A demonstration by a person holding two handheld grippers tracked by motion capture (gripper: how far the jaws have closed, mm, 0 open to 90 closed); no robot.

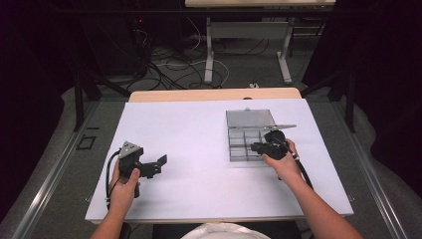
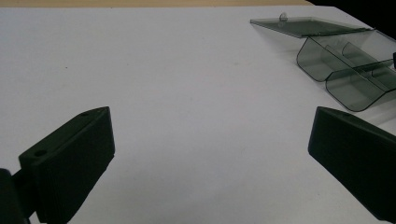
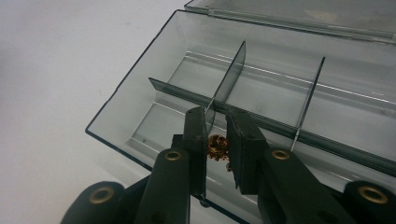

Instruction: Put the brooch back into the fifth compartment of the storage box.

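Brass-coloured small parts (image 3: 217,145), a little clump of them, sit pinched between the jaws of the right gripper (image 3: 216,140), and that is where the action is. The jaws are drawn in narrow on the clump, right over the near compartment of the clear box (image 3: 140,100), just in front of the long divider that runs across it. What exactly the parts are is too small to tell; they look like tiny rings or nuts.

From the high view, the right gripper (image 1: 259,147) hangs above the near right part of the box (image 1: 239,144), with the right hand (image 1: 283,162) wrapped around its body and the cable trailing back along the forearm. The lid (image 1: 250,118) is folded open on the far side, lying back flat.

Over on the other side, the left gripper (image 1: 160,163) is well apart from the box, low over the white table cover (image 1: 199,149), held in the left hand (image 1: 124,186). Its jaws stand wide with nothing between them, and its own view looks across bare white surface toward the box (image 2: 345,65) at upper right.

Beyond the table edge, cables (image 1: 164,64) lie tangled on the floor.
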